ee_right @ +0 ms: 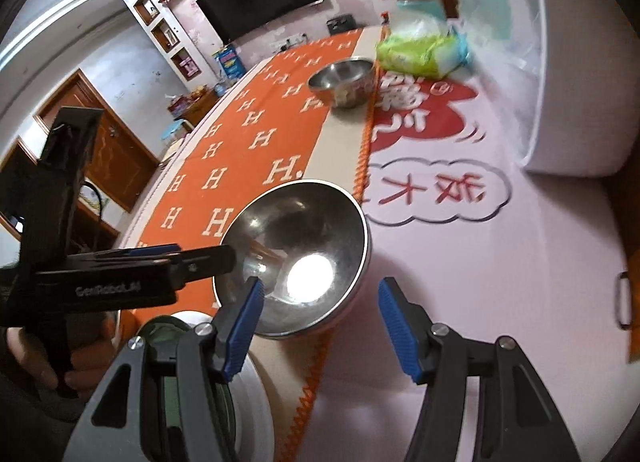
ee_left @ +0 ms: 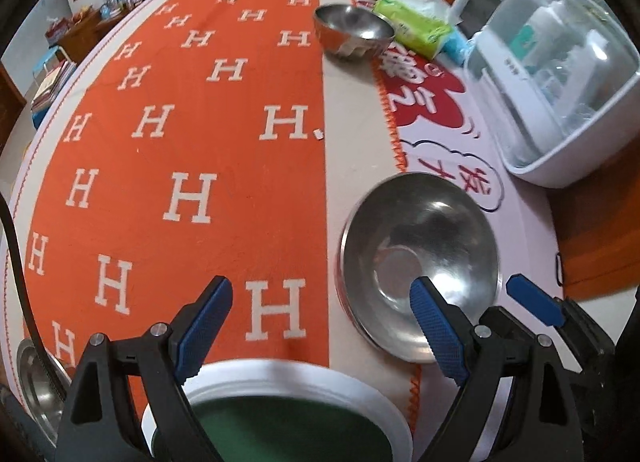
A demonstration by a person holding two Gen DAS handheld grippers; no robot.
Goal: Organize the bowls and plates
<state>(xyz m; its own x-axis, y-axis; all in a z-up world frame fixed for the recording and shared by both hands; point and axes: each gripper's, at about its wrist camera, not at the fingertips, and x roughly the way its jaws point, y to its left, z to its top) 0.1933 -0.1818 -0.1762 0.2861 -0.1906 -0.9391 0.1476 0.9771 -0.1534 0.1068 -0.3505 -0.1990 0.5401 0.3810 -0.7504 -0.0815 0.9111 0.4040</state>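
A steel bowl (ee_left: 420, 258) sits on the table near the front; it also shows in the right wrist view (ee_right: 304, 246). My left gripper (ee_left: 320, 326) is open, its right finger over the bowl's near rim. My right gripper (ee_right: 320, 322) is open, its left finger at the bowl's near rim. A white plate with a green centre (ee_left: 288, 410) lies under my left gripper and shows at lower left in the right wrist view (ee_right: 244, 394). A second steel bowl (ee_left: 354, 30) stands far back (ee_right: 344, 80). Another steel dish (ee_left: 36, 382) lies at the lower left edge.
An orange cloth with white H letters (ee_left: 180, 122) covers the table's left part. A white dish-drying box with a clear lid (ee_left: 560, 82) stands at the right. Green and blue tissue packs (ee_left: 416, 22) lie behind the far bowl.
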